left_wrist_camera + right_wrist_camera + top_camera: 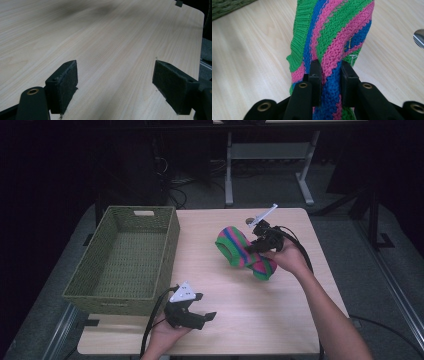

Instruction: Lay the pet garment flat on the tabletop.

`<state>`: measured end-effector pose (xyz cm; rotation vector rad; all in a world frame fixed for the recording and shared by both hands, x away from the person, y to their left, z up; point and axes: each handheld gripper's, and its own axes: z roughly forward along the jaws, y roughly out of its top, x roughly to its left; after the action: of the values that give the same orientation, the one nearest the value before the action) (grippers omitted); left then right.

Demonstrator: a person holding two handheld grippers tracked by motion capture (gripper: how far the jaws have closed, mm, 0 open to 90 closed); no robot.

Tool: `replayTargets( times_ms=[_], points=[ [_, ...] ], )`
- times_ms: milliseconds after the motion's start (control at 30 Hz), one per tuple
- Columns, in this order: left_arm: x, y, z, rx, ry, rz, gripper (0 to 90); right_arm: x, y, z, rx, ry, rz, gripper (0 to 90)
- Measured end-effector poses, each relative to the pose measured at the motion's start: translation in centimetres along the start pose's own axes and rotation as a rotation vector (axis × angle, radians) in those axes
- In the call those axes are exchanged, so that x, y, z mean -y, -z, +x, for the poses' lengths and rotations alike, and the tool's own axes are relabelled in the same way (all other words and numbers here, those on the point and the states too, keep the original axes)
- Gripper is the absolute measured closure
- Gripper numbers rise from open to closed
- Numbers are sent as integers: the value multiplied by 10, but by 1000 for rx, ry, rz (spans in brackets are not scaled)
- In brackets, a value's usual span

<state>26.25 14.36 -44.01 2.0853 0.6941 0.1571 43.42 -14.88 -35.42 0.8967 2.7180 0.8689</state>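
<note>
A knitted sock [241, 250] striped green, pink and blue lies at the middle right of the wooden table [210, 285]. My right gripper [255, 245] is shut on the sock; in the right gripper view its jaws pinch a fold of the sock [334, 37] with my right gripper [331, 75] closed tight on the knit. My left gripper [202, 317] rests near the table's front edge, open. In the left gripper view my left gripper [113, 87] has its pads [65, 82] wide apart over bare wood.
A green woven basket [165, 265] stands at the table's left, its inside bare. A small metal object [419, 37] lies on the table beside the sock. Dark floor, cables and desk legs lie beyond the table's far edge.
</note>
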Motion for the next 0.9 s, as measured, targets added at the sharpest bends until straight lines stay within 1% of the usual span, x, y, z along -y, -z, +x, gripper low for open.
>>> replayTargets(
  times_ms=[67,200,233,533,567,600,667,700,867,900],
  points=[
    [0,0,0,-3,-7,0,199,0,3,3,-3,19,-4,743],
    [0,0,0,1,-2,-1,199,0,8,8,-4,30,-8,743],
    [0,0,0,1,-3,0,199,0,11,10,-5,40,-11,743],
    [1,1,0,-1,-3,-4,199,3,22,19,-7,62,-20,742],
    [1,1,1,-1,2,-7,199,4,26,21,-12,61,-26,742],
    [1,1,1,-1,2,-7,199,5,27,22,-14,73,-33,742],
    [1,1,1,-2,0,-5,199,7,29,25,-9,72,-31,742],
    [1,1,1,-2,2,-6,199,8,30,25,-7,82,-33,742],
    [1,2,0,-1,2,-5,199,14,34,29,-13,83,-32,743],
    [1,2,0,-2,3,-7,199,15,35,30,-13,91,-32,742]
  ],
)
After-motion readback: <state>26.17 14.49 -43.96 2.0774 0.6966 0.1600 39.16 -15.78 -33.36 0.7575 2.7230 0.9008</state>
